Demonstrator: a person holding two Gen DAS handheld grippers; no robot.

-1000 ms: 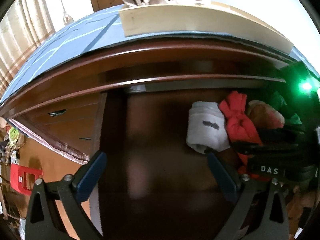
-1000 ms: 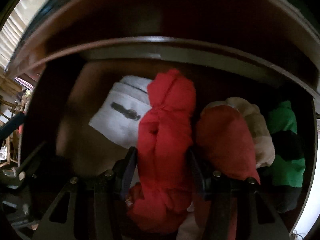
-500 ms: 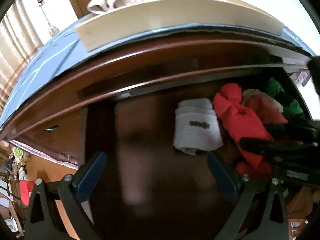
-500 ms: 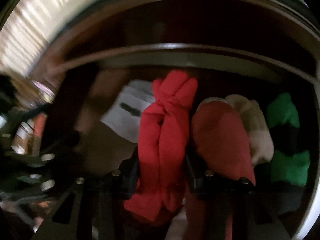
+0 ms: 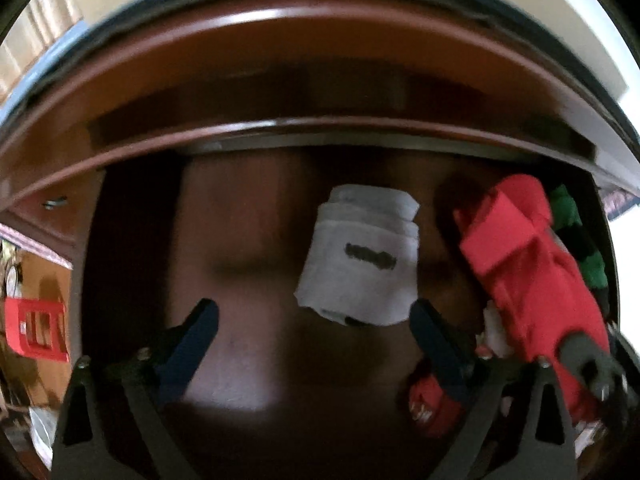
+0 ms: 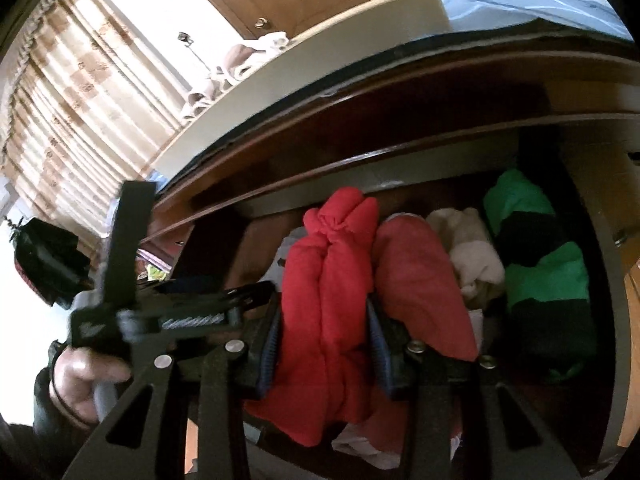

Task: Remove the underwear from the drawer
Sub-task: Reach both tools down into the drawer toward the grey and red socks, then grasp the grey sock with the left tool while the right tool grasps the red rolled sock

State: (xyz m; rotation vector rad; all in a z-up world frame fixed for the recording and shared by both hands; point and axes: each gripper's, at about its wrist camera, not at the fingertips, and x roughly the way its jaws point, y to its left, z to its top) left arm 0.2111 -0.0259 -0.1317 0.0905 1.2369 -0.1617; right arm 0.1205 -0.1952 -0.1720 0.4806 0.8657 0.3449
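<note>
The dark wooden drawer [image 5: 240, 280] stands pulled out. My right gripper [image 6: 325, 340] is shut on a red rolled underwear bundle [image 6: 332, 264], its blue pads pressing both sides. The same red bundle [image 5: 532, 272] shows at the right in the left wrist view. A white folded underwear roll [image 5: 356, 268] lies on the drawer floor. My left gripper [image 5: 312, 312] points down at it, jaws wide but closing. The roll's near end sits between the fingertips [image 5: 420, 316], close to the right one, and no pad presses on it.
Beside the red bundle lie another red piece [image 6: 424, 288], a cream one [image 6: 472, 248] and a green-and-black one [image 6: 536, 256]. A pale board with piled cloth [image 6: 248, 56] rests on the dresser top. Curtains [image 6: 80, 100] hang at left. A red crate [image 5: 36, 332] stands on the floor.
My right gripper closed on the red bundle, then tilted up and lifted it; the dresser top and curtains are now in its view. My left gripper moved in toward the white roll.
</note>
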